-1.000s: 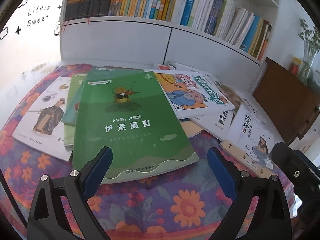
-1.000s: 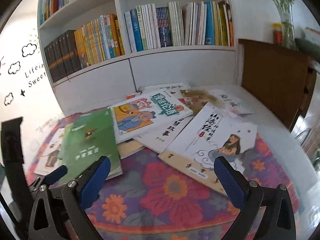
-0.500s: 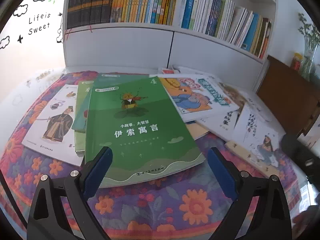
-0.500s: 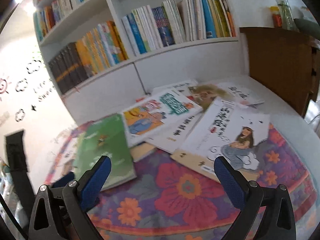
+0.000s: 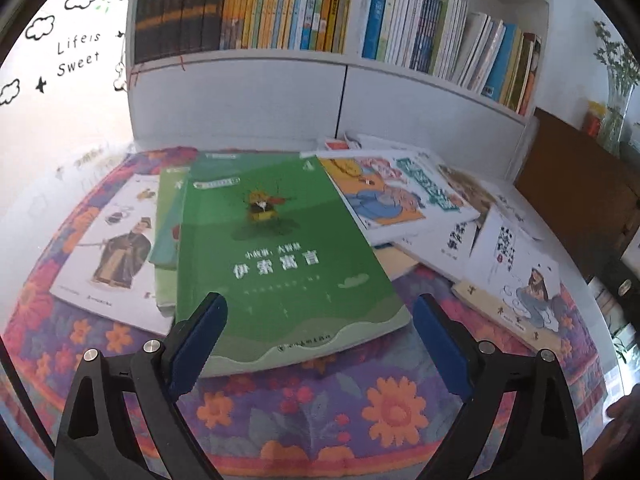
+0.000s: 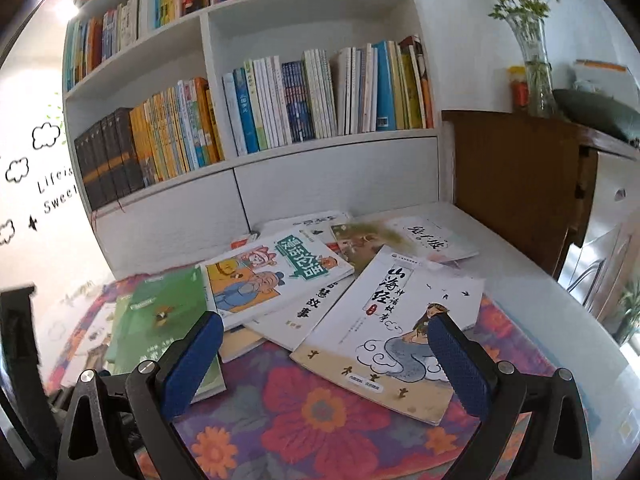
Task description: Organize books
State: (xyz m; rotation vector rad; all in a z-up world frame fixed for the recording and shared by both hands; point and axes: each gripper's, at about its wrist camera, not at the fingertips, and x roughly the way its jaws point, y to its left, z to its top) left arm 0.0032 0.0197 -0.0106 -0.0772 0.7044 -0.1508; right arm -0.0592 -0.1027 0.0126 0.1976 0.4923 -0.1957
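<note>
Many books (image 5: pixel 280 248) litter the floral tablecloth (image 5: pixel 320 412) below shelves (image 6: pixel 280 148).

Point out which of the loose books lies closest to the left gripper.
The green book with the insect on its cover: its near edge lies between the open left gripper fingers, while the others sit farther back or aside.

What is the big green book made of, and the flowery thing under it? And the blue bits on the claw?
The green book looks like paper with a smooth, slightly glossy card cover; light glares off it. The flowery cloth seems soft quilted fabric, matte, with stitched puffy lines. The blue pads on the right claw look like rubber or grippy plastic, going by their dotted texture.
</note>
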